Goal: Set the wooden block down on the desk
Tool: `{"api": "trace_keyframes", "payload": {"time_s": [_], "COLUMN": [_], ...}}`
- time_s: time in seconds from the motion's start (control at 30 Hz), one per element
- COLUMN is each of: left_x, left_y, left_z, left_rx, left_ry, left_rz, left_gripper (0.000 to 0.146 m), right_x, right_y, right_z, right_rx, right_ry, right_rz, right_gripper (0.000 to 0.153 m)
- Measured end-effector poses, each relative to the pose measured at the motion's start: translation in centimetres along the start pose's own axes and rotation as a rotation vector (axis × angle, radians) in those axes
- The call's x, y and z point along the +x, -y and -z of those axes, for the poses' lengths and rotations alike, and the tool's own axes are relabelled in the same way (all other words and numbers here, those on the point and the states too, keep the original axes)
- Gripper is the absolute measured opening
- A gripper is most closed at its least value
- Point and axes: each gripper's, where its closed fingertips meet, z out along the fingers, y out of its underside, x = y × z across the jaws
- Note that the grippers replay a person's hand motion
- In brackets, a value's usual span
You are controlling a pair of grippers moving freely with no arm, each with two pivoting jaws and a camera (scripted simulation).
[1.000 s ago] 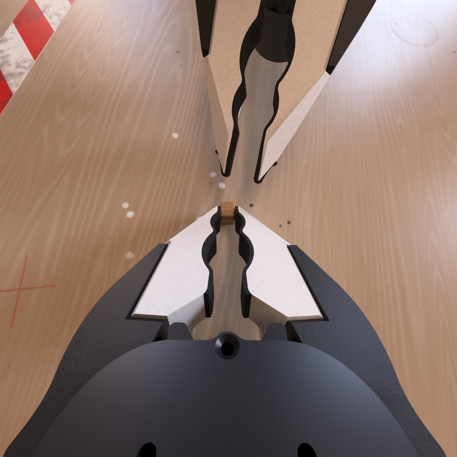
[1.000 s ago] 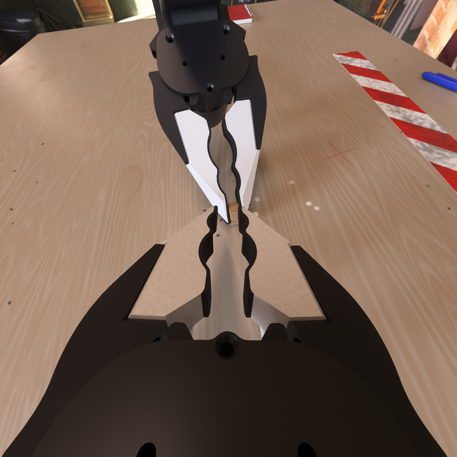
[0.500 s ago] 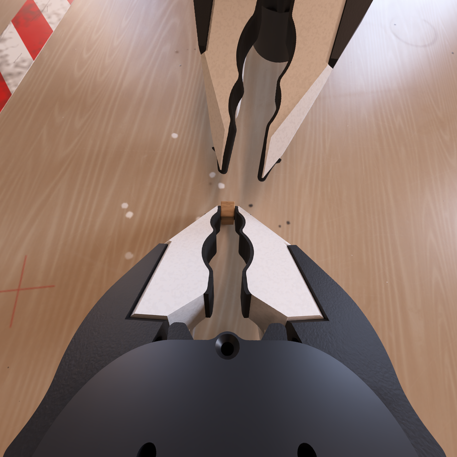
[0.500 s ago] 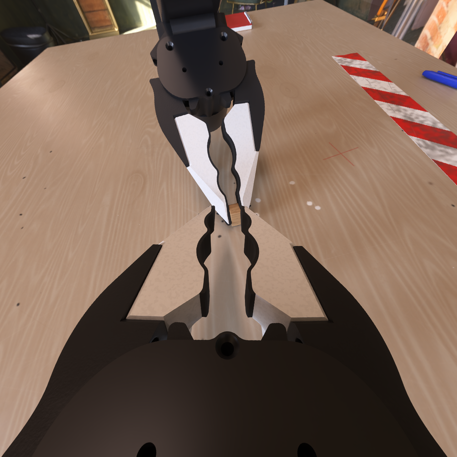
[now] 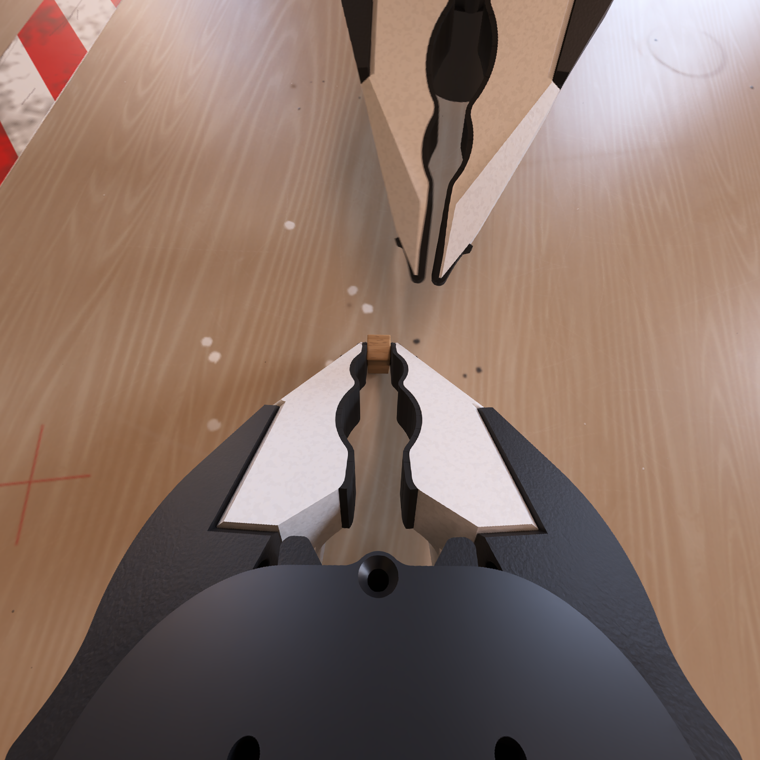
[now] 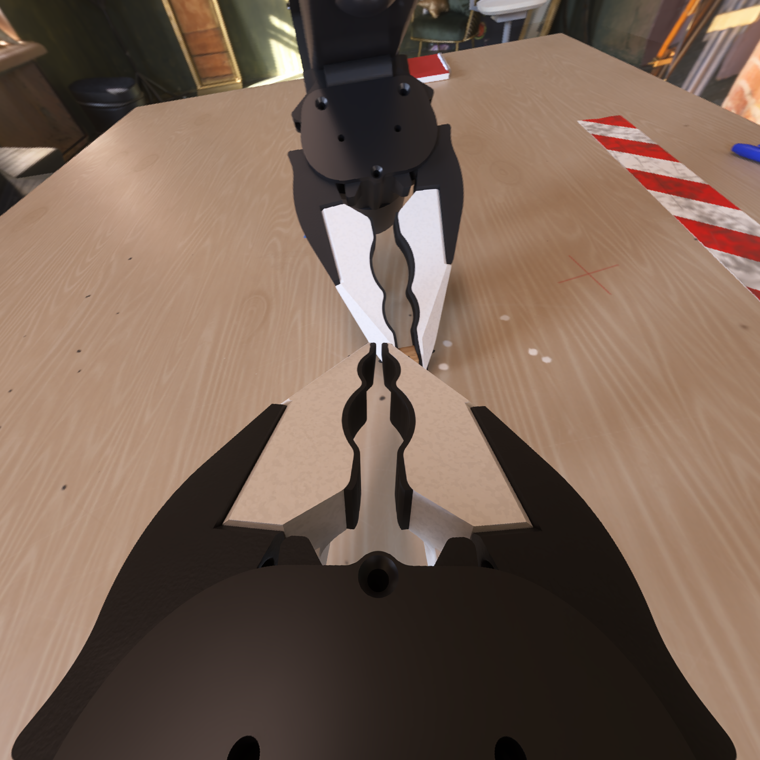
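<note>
A small wooden block is pinched between the white fingertips of my left gripper, just above or at the wooden desk; I cannot tell whether it touches. My right gripper, with tan fingers, faces it from the far side, empty, with only a thin slit between its tips. In the right wrist view my right gripper is shut, a little left of the block, which shows as a sliver in the left gripper.
A red-and-white striped tape strip runs along the desk's right side and also shows in the left wrist view. A red cross mark, a blue pen and a red book lie on the desk.
My right gripper has closed its fingers and drawn back from the block, shifting slightly sideways. My left gripper has kept its hold on the block and stayed in place.
</note>
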Motion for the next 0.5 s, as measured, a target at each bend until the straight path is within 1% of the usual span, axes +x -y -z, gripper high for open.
{"api": "trace_keyframes", "payload": {"time_s": [0.17,0.2,0.5], "left_x": [-0.01,-0.02,-0.06], "left_y": [-0.01,-0.02,-0.04], "left_z": [0.00,0.00,0.00], "left_rx": [0.000,0.000,0.000], "left_ry": [0.000,0.000,0.001], "left_rz": [0.000,-0.001,-0.001], "left_gripper": [0.010,0.010,0.010], "right_x": [0.63,0.65,0.44], "right_y": [-0.35,-0.45,-0.72], "right_z": [-0.29,-0.37,-0.62], "right_rx": [-0.035,-0.044,-0.071], "right_ry": [-0.051,-0.054,-0.049], "right_rz": [-0.013,-0.010,0.009], "right_gripper": [0.023,0.025,0.025]}}
